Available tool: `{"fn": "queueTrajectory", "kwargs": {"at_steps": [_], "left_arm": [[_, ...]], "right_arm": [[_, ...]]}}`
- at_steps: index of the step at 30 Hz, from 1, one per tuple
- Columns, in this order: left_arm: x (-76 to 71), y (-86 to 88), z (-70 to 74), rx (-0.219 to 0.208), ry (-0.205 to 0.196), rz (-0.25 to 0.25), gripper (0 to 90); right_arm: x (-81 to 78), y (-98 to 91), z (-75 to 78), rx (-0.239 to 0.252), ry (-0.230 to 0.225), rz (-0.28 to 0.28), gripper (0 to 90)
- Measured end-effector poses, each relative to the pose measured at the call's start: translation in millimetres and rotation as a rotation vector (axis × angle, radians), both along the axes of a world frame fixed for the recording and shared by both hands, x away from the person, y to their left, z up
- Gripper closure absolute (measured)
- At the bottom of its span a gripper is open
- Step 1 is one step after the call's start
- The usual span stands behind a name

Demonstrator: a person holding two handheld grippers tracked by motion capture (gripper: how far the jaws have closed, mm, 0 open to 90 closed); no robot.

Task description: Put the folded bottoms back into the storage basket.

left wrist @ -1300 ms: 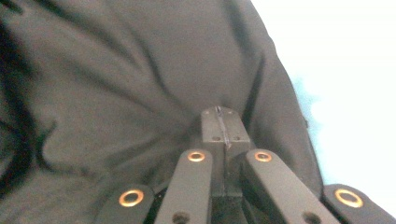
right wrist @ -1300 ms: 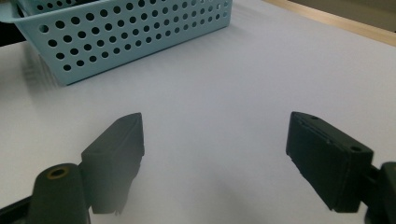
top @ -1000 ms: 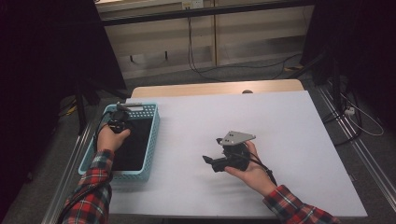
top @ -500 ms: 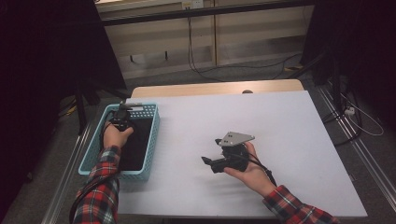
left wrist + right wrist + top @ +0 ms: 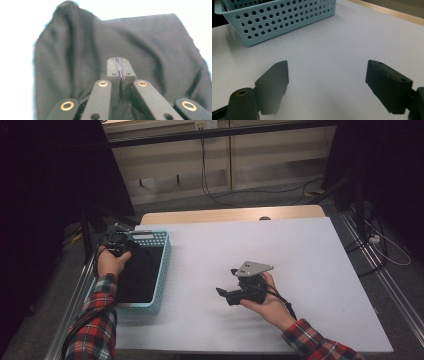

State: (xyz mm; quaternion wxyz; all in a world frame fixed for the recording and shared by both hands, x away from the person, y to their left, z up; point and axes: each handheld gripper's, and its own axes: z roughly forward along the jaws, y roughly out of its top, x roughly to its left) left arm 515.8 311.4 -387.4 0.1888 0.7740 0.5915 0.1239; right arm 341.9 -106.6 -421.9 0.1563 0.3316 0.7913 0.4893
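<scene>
Right gripper (image 5: 223, 292): nearest me, resting in the person's right hand low over the white table (image 5: 310, 250), jaws spread wide with nothing between them, pointing across toward the basket.
Left gripper (image 5: 116, 251): farther off at the left, over the far end of the light-blue basket (image 5: 165, 265), jaws pinched tight on a fold of the black cloth (image 5: 137, 272).
Black cloth: mostly down inside the basket, dark against its blue walls, with its upper part gathered at the left gripper.
Done, by my reading: the cloth has been gripped; that is about all.
Left to do, by my reading: bring the cloth clear of the basket and out onto the open table, where the free gripper looks ready to help; I would call it an early stage.
Left gripper view adds: the closed jaws (image 5: 117, 67) with fabric (image 5: 155, 45) nipped in the seam, and the cloth draping in soft folds beyond, detail too small in the high view.
Right gripper view adds: the gap between its own open jaws (image 5: 327, 85), bare tabletop under them, and the basket's perforated side wall (image 5: 282, 17) beyond.
High view adds: both plaid sleeves, both hands well apart, and the dark floor and cables behind the table.
</scene>
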Motion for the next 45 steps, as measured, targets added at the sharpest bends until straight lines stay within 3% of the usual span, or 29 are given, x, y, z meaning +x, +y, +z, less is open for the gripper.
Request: {"fn": "queueTrajectory", "kwargs": {"at_steps": [8,12,14,17,20,22,24,28,32,41,45], "left_arm": [[-3.6,16.2,-7.4,0.048,-0.001,0.063,89.3],[-5.2,19.1,-8.3,0.012,0.004,0.07,89.0],[-6.1,17.7,-5.4,-0.003,0.017,0.054,86.1],[-8.2,16.0,1.8,-0.01,0.002,0.033,77.6],[-11.2,11.9,10.3,-0.046,0.013,0.004,69.7],[-13.2,7.9,16.2,-0.035,0.001,-0.018,63.6],[-15.8,3.4,23.0,-0.053,-0.017,-0.023,60.0],[-18.8,-3.3,29.8,-0.041,-0.031,-0.039,46.3],[-22.8,-9.6,33.9,-0.069,-0.032,-0.045,35.8],[-39.1,-39.7,41.0,-0.101,-0.057,-0.129,22.4],[-46.5,-54.5,47.5,-0.125,-0.073,-0.184,21.1]], "right_arm": [[-1.6,0.8,0.8,0.0,-0.003,0.005,18.7],[-1.4,0.3,0.5,-0.005,0.001,0.005,18.6],[-1.2,-0.9,0.9,-0.008,0.0,0.005,18.2],[-0.7,-3.5,1.3,-0.009,0.0,0.001,18.1],[-1.3,-6.8,1.1,-0.019,0.003,0.0,17.8],[-1.7,-10.1,0.7,-0.019,0.007,-0.001,17.7],[-2.5,-14.5,-0.1,-0.018,0.01,-0.01,17.7],[-6.3,-22.7,-1.6,-0.03,0.014,-0.016,17.7],[-9.9,-30.6,-0.9,-0.03,0.011,-0.021,17.7],[-15.1,-45.8,-1.4,-0.026,0.017,-0.029,17.6],[-17.9,-52.6,-0.6,-0.027,0.014,-0.028,17.5]]}}
